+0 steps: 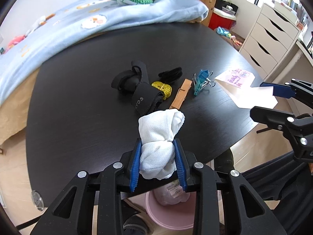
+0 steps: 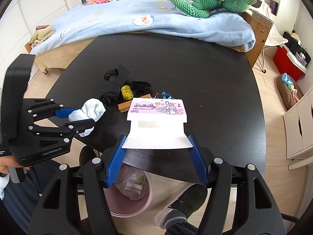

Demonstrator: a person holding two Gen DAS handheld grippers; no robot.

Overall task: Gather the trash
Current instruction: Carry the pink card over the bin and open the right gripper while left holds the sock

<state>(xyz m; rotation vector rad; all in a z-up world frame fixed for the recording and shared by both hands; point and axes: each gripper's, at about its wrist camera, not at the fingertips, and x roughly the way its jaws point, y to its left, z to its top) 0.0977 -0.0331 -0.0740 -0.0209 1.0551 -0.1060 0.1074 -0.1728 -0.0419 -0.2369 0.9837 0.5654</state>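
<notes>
My left gripper [image 1: 158, 145] is shut on a crumpled white cloth wad [image 1: 159, 135] and holds it above the near edge of the black round table [image 1: 78, 98]; it also shows in the right wrist view [image 2: 89, 110]. My right gripper [image 2: 157, 140] holds a white and pink pencil-cap package card [image 2: 157, 121] between its wide-set jaws, squeezing its near edge. The card also shows in the left wrist view [image 1: 246, 86]. A pink trash bin [image 2: 129, 199] with wrappers inside stands on the floor below the table edge; it also shows in the left wrist view [image 1: 170, 209].
On the table lie a black strap bundle [image 1: 135, 86], a yellow tape roll [image 1: 162, 88], a black fuzzy piece [image 1: 171, 74], a wooden clothespin [image 1: 181, 96] and teal binder clips [image 1: 201, 82]. A bed with a blue blanket [image 2: 137, 19] stands behind. White drawers [image 1: 270, 35] stand at the right.
</notes>
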